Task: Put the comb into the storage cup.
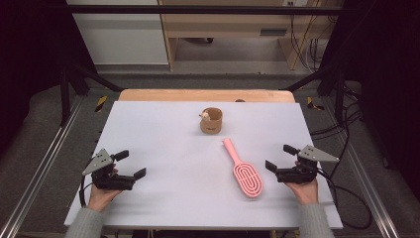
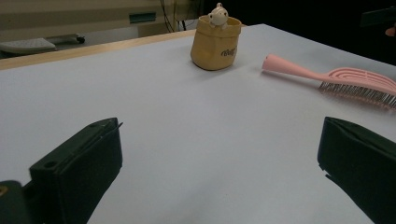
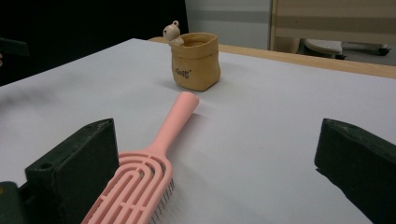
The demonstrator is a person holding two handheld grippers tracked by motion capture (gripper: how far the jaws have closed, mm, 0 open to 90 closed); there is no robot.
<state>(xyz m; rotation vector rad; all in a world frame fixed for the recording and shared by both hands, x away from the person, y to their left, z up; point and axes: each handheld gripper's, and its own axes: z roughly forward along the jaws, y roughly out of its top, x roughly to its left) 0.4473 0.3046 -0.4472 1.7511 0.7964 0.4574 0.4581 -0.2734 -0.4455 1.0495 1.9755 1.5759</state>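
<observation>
A pink hairbrush (image 1: pixel 243 171) lies bristles down on the white table (image 1: pixel 163 148), right of centre, its handle pointing toward the far side. Behind it stands a small tan pouch-shaped holder (image 1: pixel 211 120) with a little cream animal figure on its rim. My left gripper (image 1: pixel 131 164) rests low at the near left, open and holding nothing. My right gripper (image 1: pixel 281 157) is open at the near right, just right of the brush head. In the right gripper view the hairbrush (image 3: pixel 154 158) lies by the left jaw, with the holder (image 3: pixel 194 60) beyond. The left gripper view shows the holder (image 2: pixel 215 43) and hairbrush (image 2: pixel 336 79) ahead.
A wooden strip (image 1: pixel 205 95) runs along the table's far edge. Black frame rails and cables border both sides. A wooden cabinet (image 1: pixel 233 25) stands on the floor beyond.
</observation>
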